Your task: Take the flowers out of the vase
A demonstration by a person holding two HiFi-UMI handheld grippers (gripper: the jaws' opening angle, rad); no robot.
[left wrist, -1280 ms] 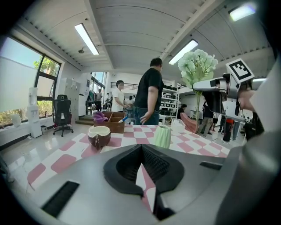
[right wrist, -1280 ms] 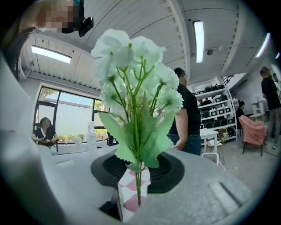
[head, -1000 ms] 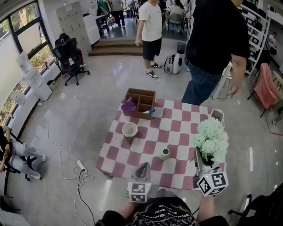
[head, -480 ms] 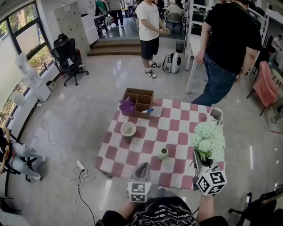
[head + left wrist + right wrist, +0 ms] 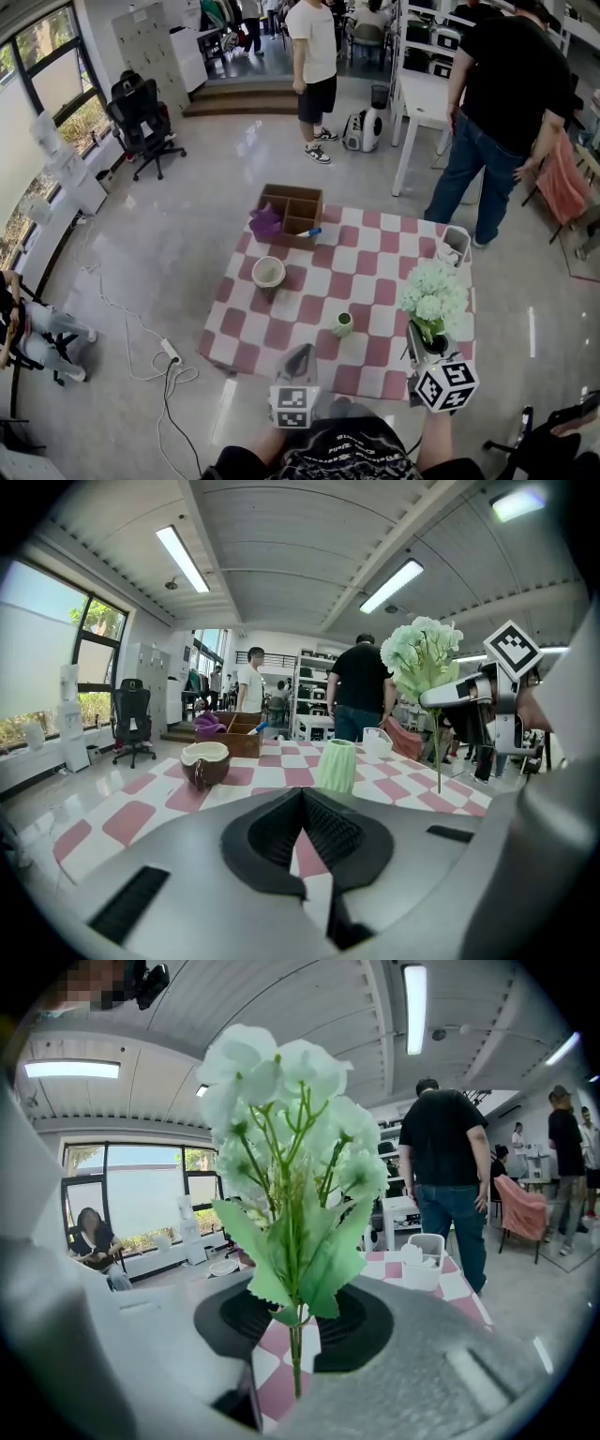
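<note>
The bunch of pale green-white flowers (image 5: 434,295) hangs over the table's near right corner, out of the small green ribbed vase (image 5: 344,324). My right gripper (image 5: 424,345) is shut on the thin stem (image 5: 296,1358), with leaves and blooms (image 5: 286,1147) rising just in front of its camera. The vase (image 5: 337,765) stands empty and upright on the checkered cloth, to the left of the flowers. My left gripper (image 5: 302,352) is shut, holds nothing, and sits at the near table edge pointing toward the vase. In the left gripper view its jaws (image 5: 302,793) meet.
On the pink-and-white checkered table (image 5: 375,281) stand a brown-and-white bowl (image 5: 268,272), a wooden divided box (image 5: 290,210) with purple cloth, and a white basket (image 5: 455,245) at the far right corner. Two people (image 5: 497,103) stand beyond the table. Cables (image 5: 169,361) lie on the floor at left.
My right gripper has sunk a little with the flowers, which now sit lower and slightly left over the table corner. The person in black has walked off to the right. The left gripper has not moved.
</note>
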